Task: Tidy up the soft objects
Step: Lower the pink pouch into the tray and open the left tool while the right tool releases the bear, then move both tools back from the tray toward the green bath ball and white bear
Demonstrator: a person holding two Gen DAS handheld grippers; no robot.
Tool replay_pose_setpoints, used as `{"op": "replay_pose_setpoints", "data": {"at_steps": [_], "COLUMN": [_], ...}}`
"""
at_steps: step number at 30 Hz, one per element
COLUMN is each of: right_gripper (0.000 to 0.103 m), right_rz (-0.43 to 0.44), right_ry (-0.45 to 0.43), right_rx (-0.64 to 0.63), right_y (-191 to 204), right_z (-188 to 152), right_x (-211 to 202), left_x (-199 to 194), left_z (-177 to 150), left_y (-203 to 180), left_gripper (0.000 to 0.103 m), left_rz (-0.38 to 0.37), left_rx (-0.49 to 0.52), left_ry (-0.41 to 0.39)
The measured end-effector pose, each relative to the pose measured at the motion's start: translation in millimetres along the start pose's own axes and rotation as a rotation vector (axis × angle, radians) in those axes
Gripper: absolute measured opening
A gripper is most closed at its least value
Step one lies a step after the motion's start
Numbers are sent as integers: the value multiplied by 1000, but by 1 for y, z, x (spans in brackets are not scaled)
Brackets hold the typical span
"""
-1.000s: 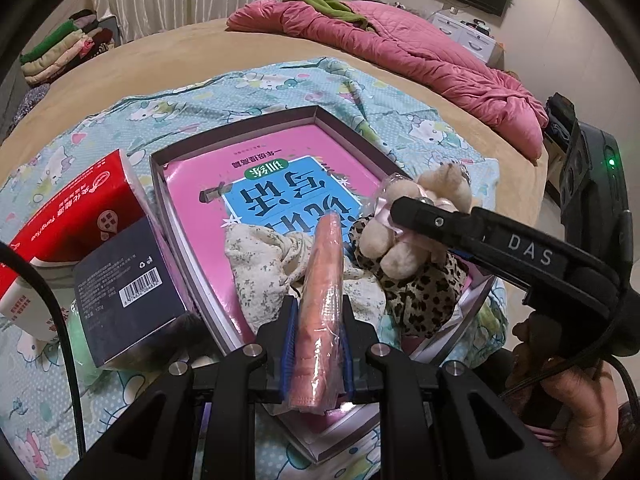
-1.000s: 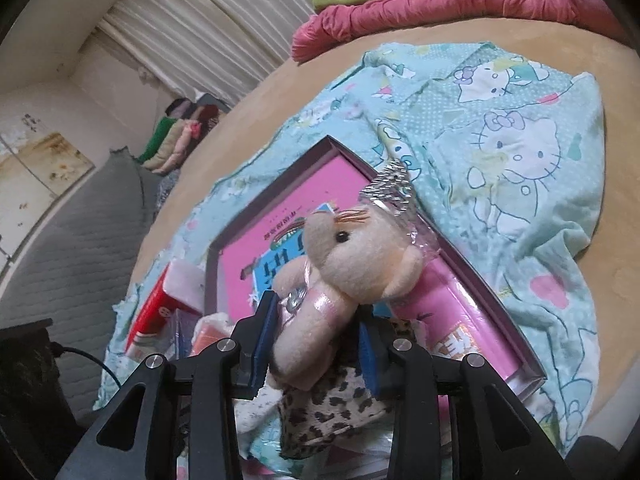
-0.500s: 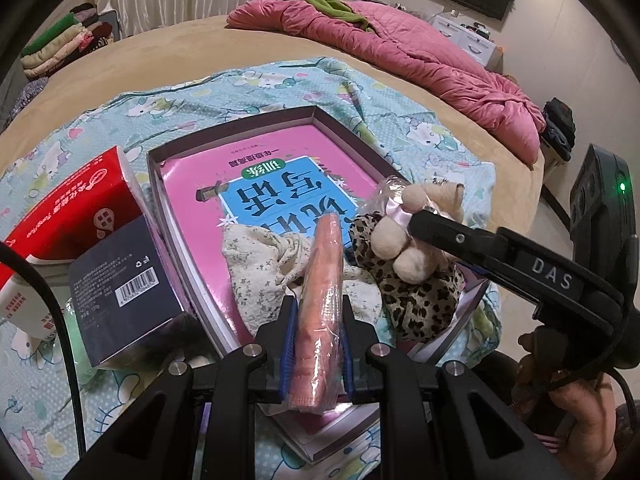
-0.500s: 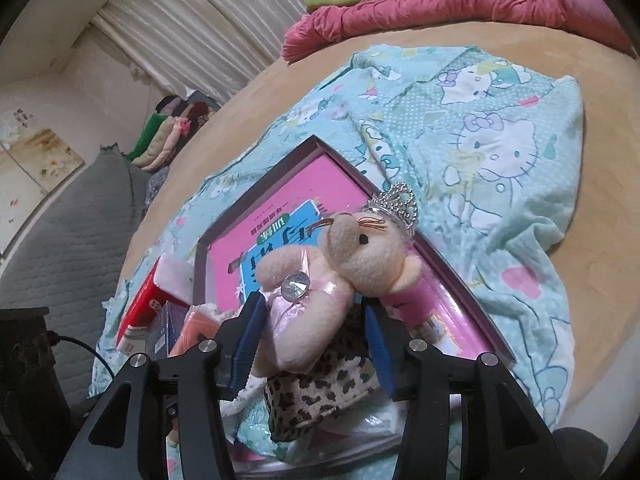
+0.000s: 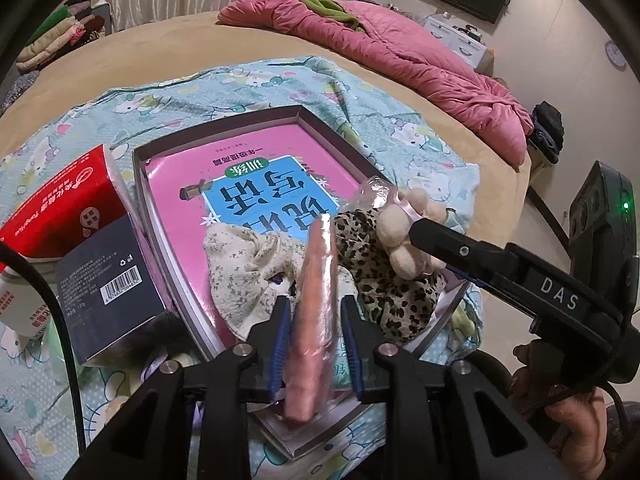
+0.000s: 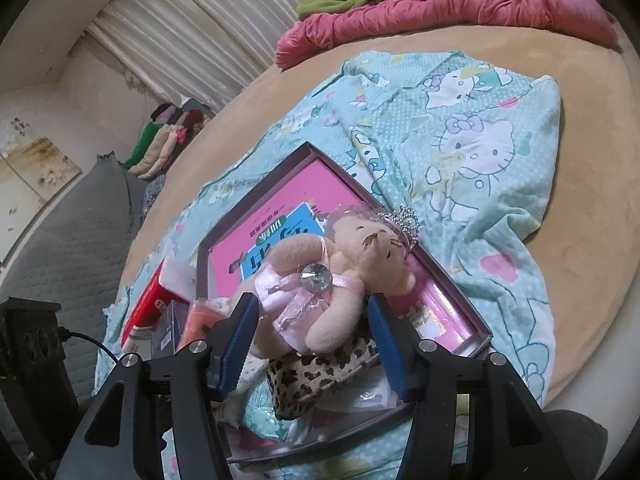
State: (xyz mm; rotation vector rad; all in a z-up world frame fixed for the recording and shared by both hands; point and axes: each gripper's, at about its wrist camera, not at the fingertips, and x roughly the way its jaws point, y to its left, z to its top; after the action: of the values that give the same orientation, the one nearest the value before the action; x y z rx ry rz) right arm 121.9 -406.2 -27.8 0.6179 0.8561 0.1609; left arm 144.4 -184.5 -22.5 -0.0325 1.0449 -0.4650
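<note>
A shallow box (image 5: 224, 130) with a pink book inside lies on the Hello Kitty sheet. In it lie a floral cloth (image 5: 256, 264) and a leopard-print cloth (image 5: 396, 292). My left gripper (image 5: 314, 312) is shut on a salmon-pink wrapped soft roll (image 5: 316, 304), held over the box's near edge. A small plush bear in a pink dress with a tiara (image 6: 332, 276) lies on the leopard-print cloth (image 6: 320, 376). My right gripper (image 6: 312, 320) is open, its jaws standing wide on either side of the bear without pinching it. The right gripper also shows in the left wrist view (image 5: 416, 236).
A red carton (image 5: 60, 208), a dark blue box with a barcode (image 5: 108, 292) and a white bottle (image 5: 20, 304) stand left of the shallow box. A pink quilt (image 5: 400, 52) lies at the bed's far side. Folded clothes (image 6: 164, 140) are stacked far left.
My right gripper has opened and let go of the plush bear, which has settled onto the leopard-print cloth. The left gripper stays shut on the pink roll, hardly moved.
</note>
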Motion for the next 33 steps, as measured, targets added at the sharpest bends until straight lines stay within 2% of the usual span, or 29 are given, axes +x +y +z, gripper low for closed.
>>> {"op": "replay_pose_setpoints", "data": {"at_steps": [9,15,22,27,29,33], "right_gripper": [60,64,65,66,74,75], "right_rz": [5,-4,-6,-19,-28,-40], "right_ry": [-37,-66,-101,-120,-136,-167], "right_rx": [-32,-90,-110,-146,-175,-237], "right_y": [14,28,36,43,50,62], "right_z": [-3,-4,-3,-5,-7,-10], "right_x": [-15,-22,-31,-36,-40,-47], "left_x": [-7,-14,-22,-31,-36,-49], "left_z": [1,-1,-3,-4,-5,-7], "left_y": [2,9,17,19,19,23], "left_gripper": [36,40,52,55,57,60], "left_rz": [8,7,-15,-8,4,33], "left_rx": [-6,-22,-46,-51,-51,-57], "left_ry": [-11,-27,-48,-68,-81,-110]}}
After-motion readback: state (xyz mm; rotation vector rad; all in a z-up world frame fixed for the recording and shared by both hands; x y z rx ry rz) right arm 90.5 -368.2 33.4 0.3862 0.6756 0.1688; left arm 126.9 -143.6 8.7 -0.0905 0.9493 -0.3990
